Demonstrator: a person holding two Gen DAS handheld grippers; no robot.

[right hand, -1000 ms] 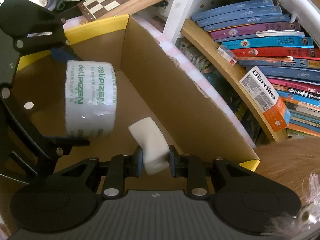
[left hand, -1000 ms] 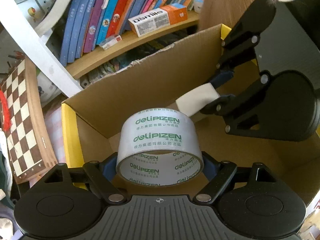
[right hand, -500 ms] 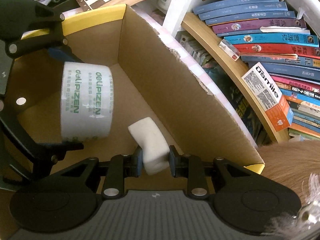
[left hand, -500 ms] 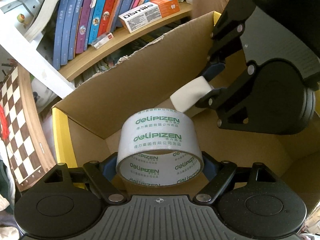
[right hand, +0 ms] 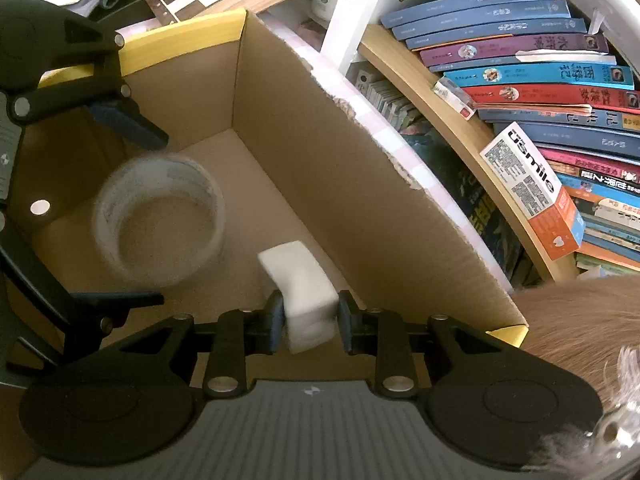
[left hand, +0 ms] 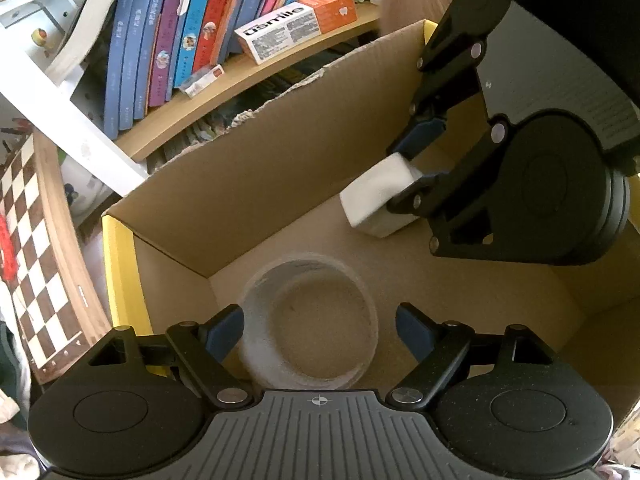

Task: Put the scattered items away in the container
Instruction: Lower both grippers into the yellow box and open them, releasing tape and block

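A: Where is everything right now?

B: My left hand-held gripper is wide open with nothing in it. The clear round roll of sticky tape is inside the brown cardboard box with yellow edges. It looks blurry, so I think it is dropping or just landing on the box floor.

A: And your other one?

B: My right hand-held gripper is squeezing the small white soft block. It hangs inside the box, close to the long wall.

A: How do I do this step well?

B: I think I should bring the block low, near the box floor, then open the jaws slowly. Keep it apart from the tape roll so they don't bump. Pull the left one straight up so it misses the box wall.

A: How many things do you count?

B: One tape roll, one white block, one box, two grippers. I see no other loose items from here.
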